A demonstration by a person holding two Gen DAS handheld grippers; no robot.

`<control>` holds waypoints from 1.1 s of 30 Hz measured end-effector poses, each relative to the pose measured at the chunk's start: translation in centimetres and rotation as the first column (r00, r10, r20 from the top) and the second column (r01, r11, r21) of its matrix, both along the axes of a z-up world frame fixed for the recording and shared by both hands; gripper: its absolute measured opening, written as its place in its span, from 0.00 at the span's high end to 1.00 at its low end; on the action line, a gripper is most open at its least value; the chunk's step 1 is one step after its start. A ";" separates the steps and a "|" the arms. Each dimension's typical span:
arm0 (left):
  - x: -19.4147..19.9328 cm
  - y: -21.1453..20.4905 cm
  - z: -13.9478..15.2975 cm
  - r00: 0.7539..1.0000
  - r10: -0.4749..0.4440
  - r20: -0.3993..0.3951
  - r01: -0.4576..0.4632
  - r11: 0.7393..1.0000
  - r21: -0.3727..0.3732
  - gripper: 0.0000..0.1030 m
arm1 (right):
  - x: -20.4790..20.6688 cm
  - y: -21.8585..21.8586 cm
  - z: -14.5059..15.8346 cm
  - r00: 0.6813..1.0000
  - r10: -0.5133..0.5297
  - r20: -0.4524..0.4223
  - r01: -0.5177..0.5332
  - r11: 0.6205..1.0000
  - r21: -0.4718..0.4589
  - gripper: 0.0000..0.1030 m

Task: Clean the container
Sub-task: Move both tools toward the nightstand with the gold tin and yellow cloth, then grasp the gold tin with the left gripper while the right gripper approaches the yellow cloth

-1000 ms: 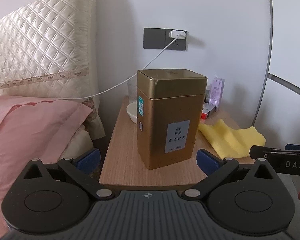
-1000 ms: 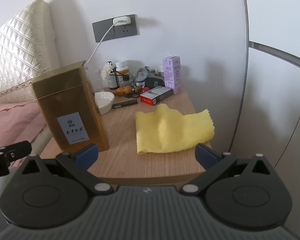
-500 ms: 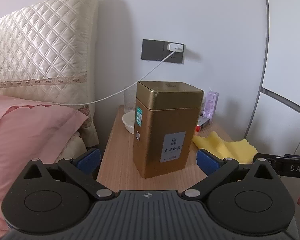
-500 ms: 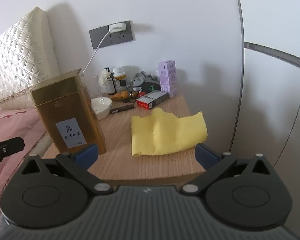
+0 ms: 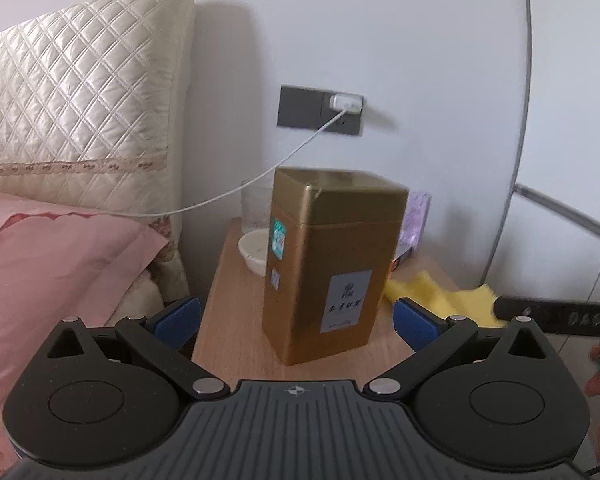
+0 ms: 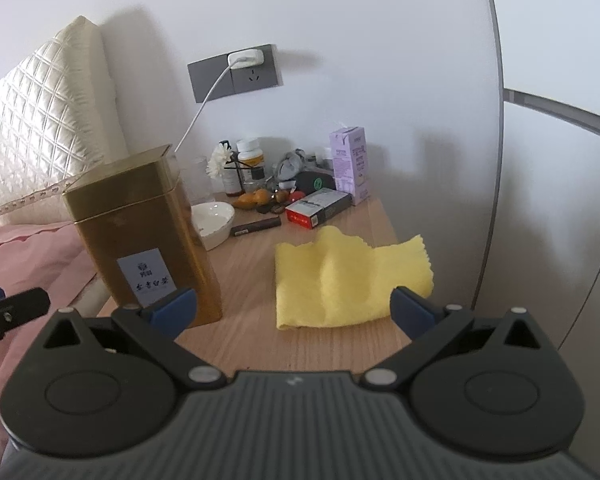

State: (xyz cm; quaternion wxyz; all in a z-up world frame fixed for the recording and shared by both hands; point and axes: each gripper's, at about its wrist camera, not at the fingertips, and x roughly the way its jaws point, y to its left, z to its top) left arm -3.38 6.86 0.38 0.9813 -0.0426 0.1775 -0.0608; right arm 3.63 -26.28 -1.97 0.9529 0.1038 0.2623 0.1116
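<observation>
Soft daylight, fisheye-bent edges; left view slightly blurred, perhaps motion.

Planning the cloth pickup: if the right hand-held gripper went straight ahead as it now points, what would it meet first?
Most likely the yellow cloth, which lies on the bedside table between the open fingers of the right hand-held gripper. The gold tin stands off to the left. Depth is uncertain.

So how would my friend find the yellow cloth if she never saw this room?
Find the wooden bedside table next to the bed with the quilted cream headboard. A tall gold tin stands near its front left; the yellow cloth lies flat to the right of that tin, near the front edge. It is the only soft, bright yellow thing there, with zigzag edges.
</observation>
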 end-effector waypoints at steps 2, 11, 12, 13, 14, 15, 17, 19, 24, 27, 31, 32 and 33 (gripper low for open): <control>-0.4 0.1 0.2 1.000 -0.002 0.025 0.003 1.000 -0.014 0.00 | 0.1 0.0 0.0 1.000 0.005 -0.003 -0.005 1.000 -0.005 0.00; 0.1 -0.2 0.8 0.999 0.016 0.035 -0.016 1.000 0.001 0.00 | 0.8 -0.2 0.3 1.000 0.030 0.005 -0.030 1.000 -0.006 0.00; 0.3 0.0 0.8 0.999 -0.003 0.035 0.003 1.000 -0.001 0.00 | 0.9 -0.3 0.3 1.000 0.028 0.005 -0.028 1.000 -0.001 0.00; 0.6 0.2 0.7 0.999 -0.023 0.036 0.023 1.000 -0.003 0.00 | 1.0 -0.3 0.2 1.000 0.025 0.005 -0.025 1.000 0.005 0.00; 0.9 0.4 0.6 0.998 -0.042 0.036 0.042 0.999 -0.002 0.00 | 1.2 -0.4 0.1 1.000 0.022 0.005 -0.022 1.000 0.011 0.00; 1.2 0.5 0.5 0.997 -0.067 0.043 0.067 0.998 0.001 0.00 | 1.4 -0.5 -0.1 1.000 0.018 0.003 -0.018 1.000 0.020 0.00; 1.8 0.8 0.3 0.991 -0.123 0.060 0.123 0.992 0.010 0.00 | 1.8 -0.5 -0.3 1.000 0.017 -0.005 -0.017 0.999 0.032 0.00; 2.5 1.0 -0.1 0.981 -0.178 0.071 0.176 0.984 0.036 0.00 | 2.1 -0.5 -0.5 1.000 0.020 -0.011 -0.019 0.999 0.039 0.00; 4.3 1.8 -1.4 0.942 -0.314 0.121 0.305 0.948 0.087 0.00 | 3.1 -0.2 -0.8 0.999 0.038 -0.012 -0.037 0.999 0.039 0.00; 6.2 2.7 -2.4 0.914 -0.389 0.114 0.381 0.921 0.084 0.00 | 3.9 -0.2 -1.1 0.999 0.034 -0.023 -0.033 0.998 0.045 0.00; 8.7 2.8 -3.5 0.898 -0.428 0.098 0.413 0.899 0.144 0.00 | 4.6 -0.4 -1.6 0.999 0.031 -0.031 -0.030 0.998 0.048 0.00; 9.2 2.7 -3.9 0.903 -0.419 0.091 0.401 0.901 0.166 0.00 | 4.7 -0.5 -1.7 0.999 0.030 -0.035 -0.028 0.998 0.047 0.00; 9.9 2.5 -4.2 0.905 -0.418 0.082 0.399 0.899 0.179 0.00 | 4.9 -0.5 -1.8 0.999 0.028 -0.039 -0.027 0.999 0.046 0.00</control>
